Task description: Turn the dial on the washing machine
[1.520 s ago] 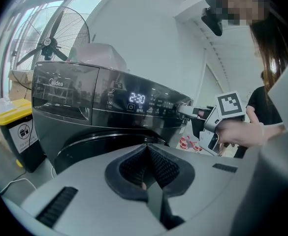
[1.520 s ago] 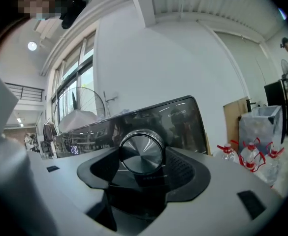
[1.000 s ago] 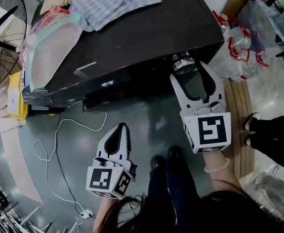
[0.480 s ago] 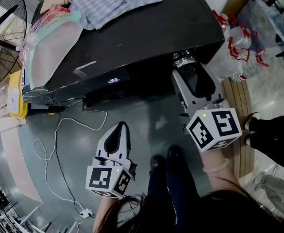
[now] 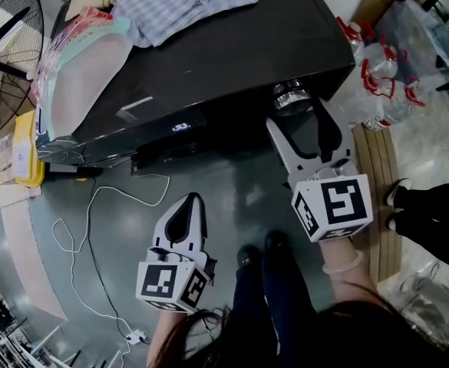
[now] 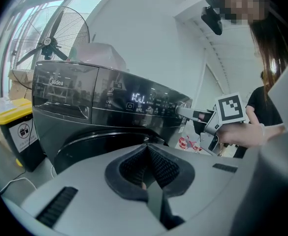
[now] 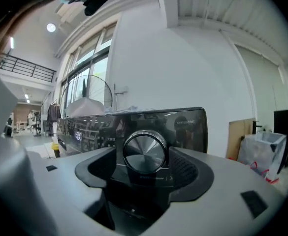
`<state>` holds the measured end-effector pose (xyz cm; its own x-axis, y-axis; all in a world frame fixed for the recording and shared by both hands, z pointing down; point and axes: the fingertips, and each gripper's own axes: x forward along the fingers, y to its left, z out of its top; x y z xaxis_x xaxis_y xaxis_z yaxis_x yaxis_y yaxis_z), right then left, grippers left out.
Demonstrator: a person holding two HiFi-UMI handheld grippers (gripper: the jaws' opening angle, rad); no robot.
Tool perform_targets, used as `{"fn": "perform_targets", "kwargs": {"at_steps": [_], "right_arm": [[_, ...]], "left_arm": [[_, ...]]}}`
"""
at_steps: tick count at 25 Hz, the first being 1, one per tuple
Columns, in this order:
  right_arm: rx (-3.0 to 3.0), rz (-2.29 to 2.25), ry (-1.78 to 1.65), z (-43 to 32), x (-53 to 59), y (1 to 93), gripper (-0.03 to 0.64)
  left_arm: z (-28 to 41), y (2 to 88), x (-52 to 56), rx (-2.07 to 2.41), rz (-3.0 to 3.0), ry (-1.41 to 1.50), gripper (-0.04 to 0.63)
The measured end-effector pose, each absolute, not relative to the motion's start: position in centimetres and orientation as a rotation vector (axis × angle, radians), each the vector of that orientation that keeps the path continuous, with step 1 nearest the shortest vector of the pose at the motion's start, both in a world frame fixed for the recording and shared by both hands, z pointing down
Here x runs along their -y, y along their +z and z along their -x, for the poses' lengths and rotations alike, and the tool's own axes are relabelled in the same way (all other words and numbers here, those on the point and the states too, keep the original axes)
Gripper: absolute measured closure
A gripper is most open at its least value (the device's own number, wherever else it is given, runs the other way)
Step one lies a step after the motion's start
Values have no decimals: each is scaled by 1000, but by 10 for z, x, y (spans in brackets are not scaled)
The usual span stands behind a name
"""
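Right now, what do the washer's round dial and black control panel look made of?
Round silver dial: brushed metal or metal-look plastic, going by its fine radial sheen and bright rim. Glossy black control panel: likely polished plastic or glass, since it shows sharp reflections.

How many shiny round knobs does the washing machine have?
1. The dial sits at the right end of the washing machine's front panel, between the right gripper's opening jaws. None other shows.

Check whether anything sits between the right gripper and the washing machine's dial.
Nothing visible does. The dial sits directly between the jaws of the right gripper, which are opening on either side of it, with nothing else in the gap.
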<state>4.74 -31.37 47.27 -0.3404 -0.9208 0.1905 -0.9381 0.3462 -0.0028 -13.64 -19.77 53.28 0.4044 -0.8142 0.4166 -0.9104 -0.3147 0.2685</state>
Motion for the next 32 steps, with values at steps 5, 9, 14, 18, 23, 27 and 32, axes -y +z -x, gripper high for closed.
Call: {"fn": "perform_targets", "kwargs": {"at_steps": [5,9,14,18,23,27,32], "right_arm": [[2396,-1676,56,-46,315,471,281],[2401,-1695,63,-48,318,470,288],[2407,-1735,109,-52,318,470,324],[2464,-1803,261,-54,318,471,324],[2536,-1874,487,-57,320,470,324],[2560,-1889,576,-56,320,469,322],[2573,-1876,571,-56,320,469,324]], "left_arm": [[138,532,198,1476,-2205,278,578],[139,533,197,1479,-2202,281,578],[141,534,195,1479,-2199,281,578],[144,533,196,1485,-2197,281,578],[145,533,196,1488,-2196,283,578],[141,535,194,1475,-2214,299,578],[139,533,194,1475,-2218,300,578]]}}
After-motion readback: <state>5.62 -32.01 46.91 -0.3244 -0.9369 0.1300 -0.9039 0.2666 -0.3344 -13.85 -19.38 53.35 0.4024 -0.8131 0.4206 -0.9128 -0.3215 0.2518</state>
